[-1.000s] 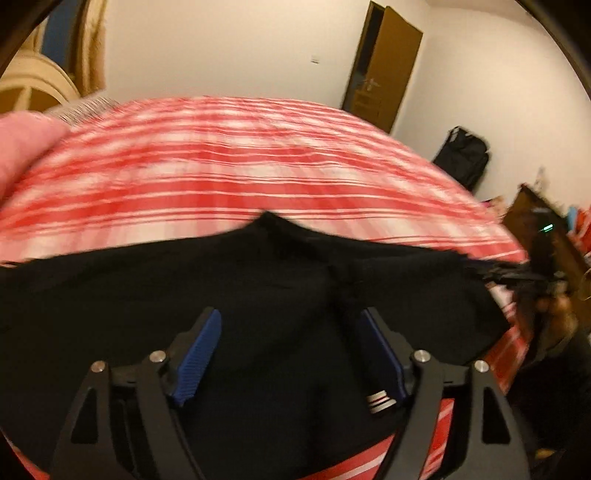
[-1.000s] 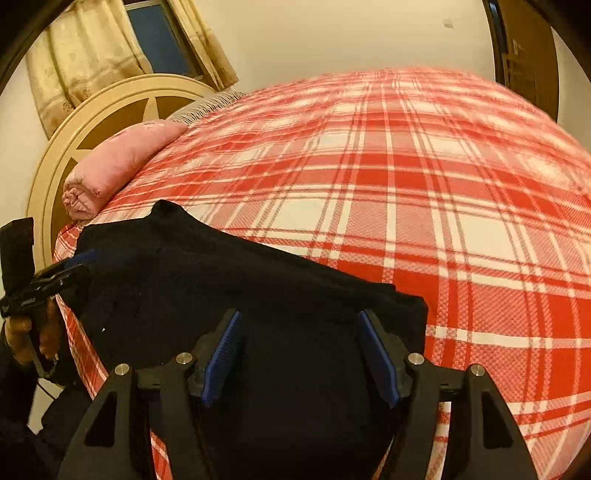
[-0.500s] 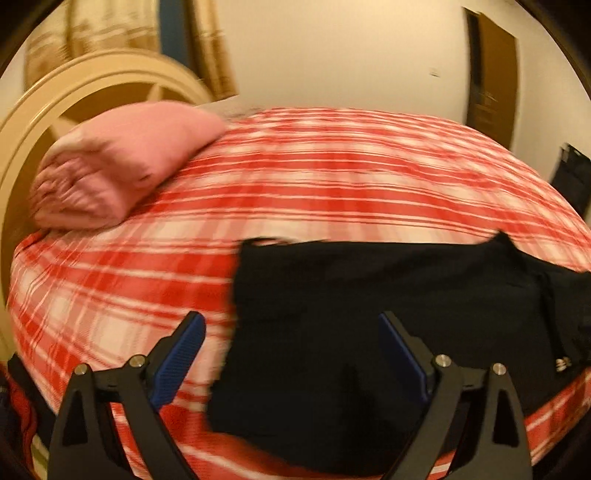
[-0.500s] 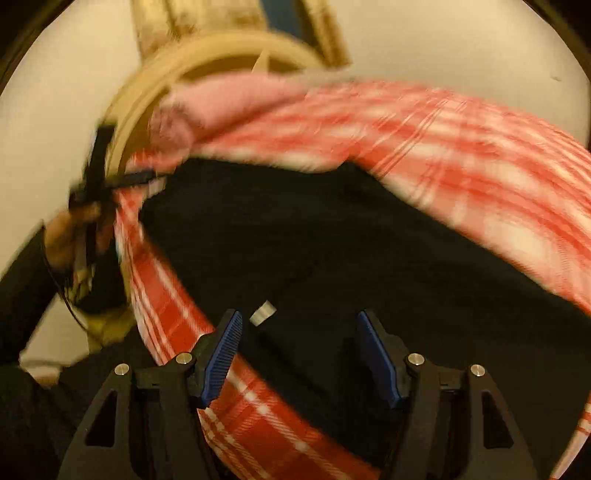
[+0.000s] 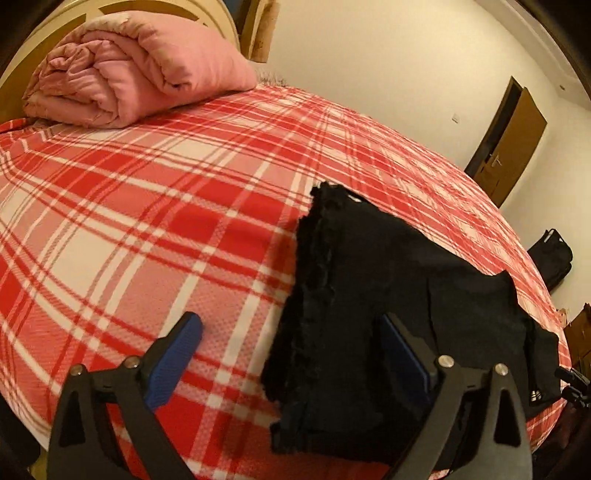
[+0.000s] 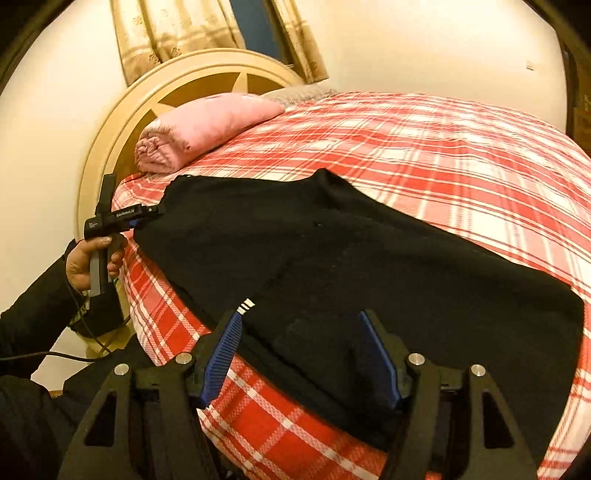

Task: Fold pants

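So the black pants are lying flat on the bed, along the near edge of the red plaid cover. The left gripper has its jaws spread wide with nothing between them: 1 blue pad hangs over bare plaid, the other over the frayed end of the pants, which look stacked in layers there. The right gripper is also wide open and empty, hovering over the other end of the pants near a small white-striped tag. Only the right wrist view shows the person's hand holding the left gripper's handle out by the far end of the fabric, plus the round headboard and curtains. Only the left wrist view catches the brown door and a dark bag by the wall. The rolled pink blanket shows in both.
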The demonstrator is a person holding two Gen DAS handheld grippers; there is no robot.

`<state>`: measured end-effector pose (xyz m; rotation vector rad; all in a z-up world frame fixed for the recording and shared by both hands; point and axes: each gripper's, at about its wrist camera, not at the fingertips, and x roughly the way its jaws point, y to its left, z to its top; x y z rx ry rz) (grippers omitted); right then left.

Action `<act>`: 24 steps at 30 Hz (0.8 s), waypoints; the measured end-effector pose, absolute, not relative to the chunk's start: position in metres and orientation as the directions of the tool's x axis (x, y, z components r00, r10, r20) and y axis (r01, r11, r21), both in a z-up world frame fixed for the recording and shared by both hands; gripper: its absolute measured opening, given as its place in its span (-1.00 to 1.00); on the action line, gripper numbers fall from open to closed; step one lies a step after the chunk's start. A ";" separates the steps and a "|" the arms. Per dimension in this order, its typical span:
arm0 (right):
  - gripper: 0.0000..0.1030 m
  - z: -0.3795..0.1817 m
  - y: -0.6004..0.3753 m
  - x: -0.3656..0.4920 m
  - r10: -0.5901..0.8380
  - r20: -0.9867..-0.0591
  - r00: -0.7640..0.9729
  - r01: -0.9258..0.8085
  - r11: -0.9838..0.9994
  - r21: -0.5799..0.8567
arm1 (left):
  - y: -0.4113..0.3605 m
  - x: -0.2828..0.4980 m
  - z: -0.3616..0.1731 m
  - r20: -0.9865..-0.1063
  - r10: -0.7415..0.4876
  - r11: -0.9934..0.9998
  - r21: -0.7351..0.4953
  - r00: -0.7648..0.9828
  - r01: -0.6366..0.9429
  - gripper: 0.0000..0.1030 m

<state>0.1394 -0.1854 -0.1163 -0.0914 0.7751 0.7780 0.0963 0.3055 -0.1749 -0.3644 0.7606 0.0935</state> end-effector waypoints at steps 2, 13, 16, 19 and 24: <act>0.30 -0.118 -0.187 0.137 0.596 -0.658 0.460 -0.659 0.726 0.197 | 0.304 0.098 -0.173 -0.673 -0.089 0.928 -0.324 0.735 -0.183 0.80; 0.30 -0.125 -0.181 0.132 0.605 -0.657 0.450 -0.673 0.713 0.196 | 0.286 0.115 -0.174 -0.688 -0.166 0.947 -0.311 0.707 -0.081 0.21; 0.30 -0.123 -0.183 0.133 0.605 -0.650 0.460 -0.667 0.719 0.197 | 0.288 0.115 -0.169 -0.665 -0.242 0.925 -0.378 0.706 -0.039 -0.39; 0.30 -0.120 -0.187 0.134 0.597 -0.643 0.479 -0.652 0.733 0.194 | 0.280 0.109 -0.161 -0.658 -0.214 0.941 -0.338 0.722 -0.029 -0.55; 0.30 -0.111 -0.198 0.138 0.579 -0.628 0.520 -0.622 0.760 0.186 | 0.270 0.098 -0.139 -0.600 -0.214 0.935 -0.355 0.771 -0.017 -0.61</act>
